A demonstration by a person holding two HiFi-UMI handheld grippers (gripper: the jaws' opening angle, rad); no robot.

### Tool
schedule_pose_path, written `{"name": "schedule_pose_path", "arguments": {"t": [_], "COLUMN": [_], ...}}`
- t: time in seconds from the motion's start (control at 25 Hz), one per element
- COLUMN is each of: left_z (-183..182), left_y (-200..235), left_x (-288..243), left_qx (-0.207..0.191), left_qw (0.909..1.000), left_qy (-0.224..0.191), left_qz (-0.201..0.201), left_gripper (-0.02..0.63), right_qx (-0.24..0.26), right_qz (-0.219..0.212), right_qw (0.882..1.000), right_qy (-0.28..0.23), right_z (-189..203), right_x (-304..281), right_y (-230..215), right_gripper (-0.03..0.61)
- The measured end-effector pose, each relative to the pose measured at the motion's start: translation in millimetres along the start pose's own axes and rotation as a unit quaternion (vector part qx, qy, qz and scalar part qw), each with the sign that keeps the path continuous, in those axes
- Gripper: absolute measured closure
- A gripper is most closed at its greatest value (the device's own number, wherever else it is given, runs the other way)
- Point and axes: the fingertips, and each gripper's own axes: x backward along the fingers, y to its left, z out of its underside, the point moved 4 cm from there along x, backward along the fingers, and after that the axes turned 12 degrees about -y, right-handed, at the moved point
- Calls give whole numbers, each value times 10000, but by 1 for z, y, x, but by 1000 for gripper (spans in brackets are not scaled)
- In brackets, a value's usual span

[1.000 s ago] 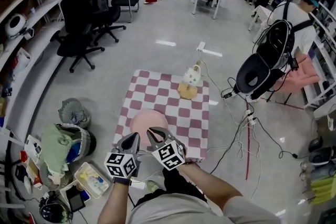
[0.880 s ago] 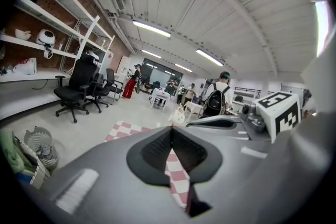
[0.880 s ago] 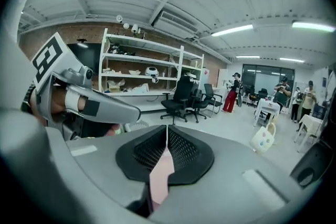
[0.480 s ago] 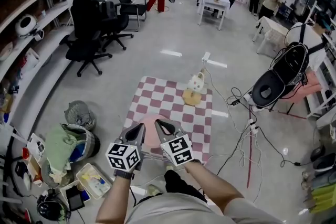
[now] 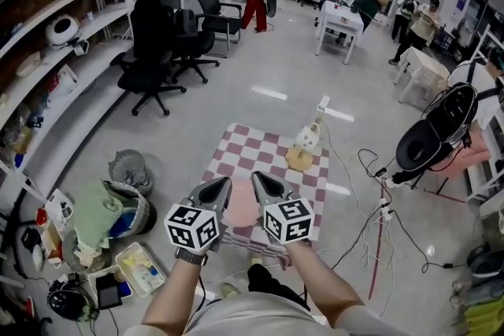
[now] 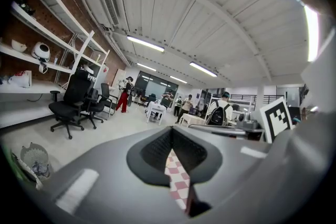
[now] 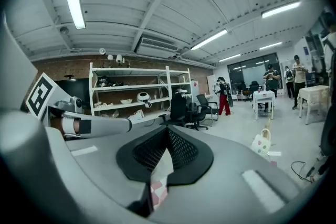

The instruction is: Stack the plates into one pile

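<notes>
The pink round plate (image 5: 240,207) shows only as a strip between the left gripper (image 5: 224,182) and right gripper (image 5: 256,176), which cover its sides and the near edge of the red-and-white checked cloth (image 5: 252,153); the cream object (image 5: 308,139) at its far edge is too small to identify

Quick tally here: two grippers up front, left gripper (image 5: 217,189) and right gripper (image 5: 264,183), two plates down there, pink plate (image 5: 240,207) and tan plate (image 5: 299,160), one checked cloth (image 5: 253,153), one little white bag (image 5: 308,139).
</notes>
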Motion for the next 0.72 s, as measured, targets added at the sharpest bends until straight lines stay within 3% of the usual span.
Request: {"name": "schedule_pose_path", "arguments": {"t": [0.24,0.72], "left_z": [-18,-19], "left_y": [-12,-25], "left_x": [-1,-2], "left_qx": [-89,-113], "left_qw": [9998,9996], "left_qy": [-159,-245], "left_qz": [69,104], "left_gripper": [607,607], "right_qx": [69,89], "right_qz": [-41,-102], "right_qw": [9999,9997], "right_qy": [-123,-207], "right_z": [-14,-21], "right_x": [5,15], "right_y": [2,4], "right_gripper": [569,569]}}
